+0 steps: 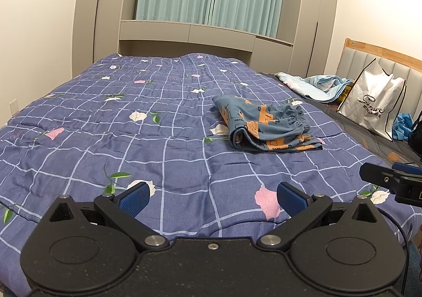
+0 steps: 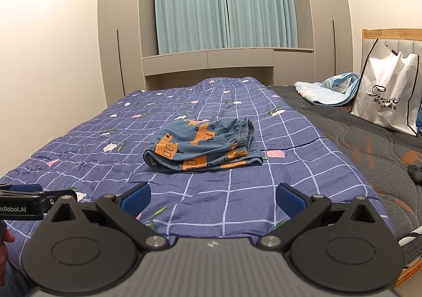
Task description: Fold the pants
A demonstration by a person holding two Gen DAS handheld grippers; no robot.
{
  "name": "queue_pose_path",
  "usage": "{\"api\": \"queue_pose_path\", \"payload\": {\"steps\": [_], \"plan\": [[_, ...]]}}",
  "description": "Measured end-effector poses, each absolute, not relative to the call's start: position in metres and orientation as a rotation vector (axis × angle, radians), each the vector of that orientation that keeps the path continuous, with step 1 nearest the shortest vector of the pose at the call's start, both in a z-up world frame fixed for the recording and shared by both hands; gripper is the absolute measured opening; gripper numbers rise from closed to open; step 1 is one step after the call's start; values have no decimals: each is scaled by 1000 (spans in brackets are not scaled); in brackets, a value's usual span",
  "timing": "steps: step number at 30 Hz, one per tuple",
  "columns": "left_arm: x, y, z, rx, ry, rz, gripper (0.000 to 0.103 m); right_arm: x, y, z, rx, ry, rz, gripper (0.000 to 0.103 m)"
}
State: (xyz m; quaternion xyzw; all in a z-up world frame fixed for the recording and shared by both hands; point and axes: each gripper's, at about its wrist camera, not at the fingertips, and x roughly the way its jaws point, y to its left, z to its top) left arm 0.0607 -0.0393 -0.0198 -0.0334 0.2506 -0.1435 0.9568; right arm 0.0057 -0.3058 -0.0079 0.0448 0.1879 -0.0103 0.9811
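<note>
Pants (image 2: 203,146) lie folded mid-quilt (image 2: 237,196), open quilt between them and both spread claws.

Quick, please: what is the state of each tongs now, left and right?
Left tongs: open, holding nothing, above the quilt.
Right tongs: open, holding nothing; the pants lie ahead, untouched.

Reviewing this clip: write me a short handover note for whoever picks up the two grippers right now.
Left gripper: open, holding nothing, hovering over the quilt.
Right gripper: open, holding nothing, level with the left one and apart from the garment.
Pants: lying on the quilt ahead of both grippers, in a compact layered bundle with the elastic waistband on the right.
Done: the fold looks complete.
Left: probably nothing, or at most tidying the slightly uneven lower edges.
</note>
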Motion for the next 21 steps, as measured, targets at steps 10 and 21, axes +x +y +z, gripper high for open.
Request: {"api": "queue_pose_path", "payload": {"steps": [10,21], "plan": [[57,-41,-20,-49,515,-266,102,7,-305,-9,89,382,-20,103],[59,-41,-20,-53,519,-266,102,8,-306,-11,82,385,-17,103]]}}
